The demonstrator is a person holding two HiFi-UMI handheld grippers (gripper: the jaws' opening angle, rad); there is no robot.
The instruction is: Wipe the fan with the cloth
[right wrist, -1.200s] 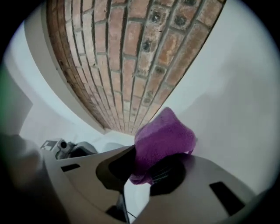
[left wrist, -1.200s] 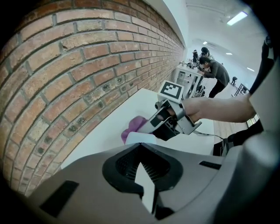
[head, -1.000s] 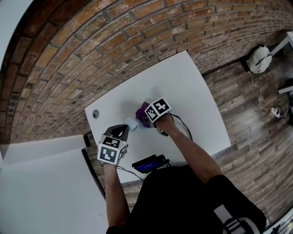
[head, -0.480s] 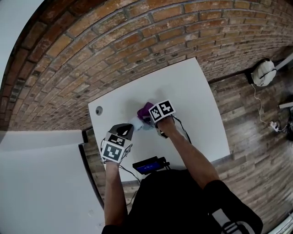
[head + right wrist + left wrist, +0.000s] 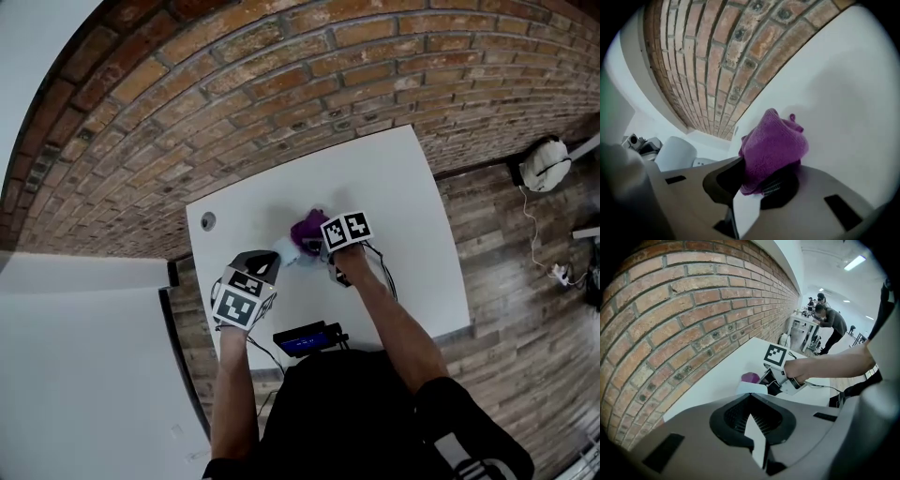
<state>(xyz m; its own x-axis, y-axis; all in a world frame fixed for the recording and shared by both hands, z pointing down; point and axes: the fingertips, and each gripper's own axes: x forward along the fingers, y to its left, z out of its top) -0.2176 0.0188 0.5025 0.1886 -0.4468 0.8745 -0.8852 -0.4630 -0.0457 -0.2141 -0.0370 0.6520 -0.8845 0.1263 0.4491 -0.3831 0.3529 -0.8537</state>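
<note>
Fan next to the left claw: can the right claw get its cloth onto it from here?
Probably yes. The right claw is shut on the purple cloth, which pokes past its tips, and the small white fan sits just beside it on the table, nothing between them.

Taken from the purple cloth (image 5: 307, 228): the white table (image 5: 403, 216) lies bare to its right and beyond it up to the brick wall (image 5: 262, 94), a small white fan (image 5: 286, 251) crowds its left, and a black blue-screened device (image 5: 305, 339) blocks the near edge.
</note>
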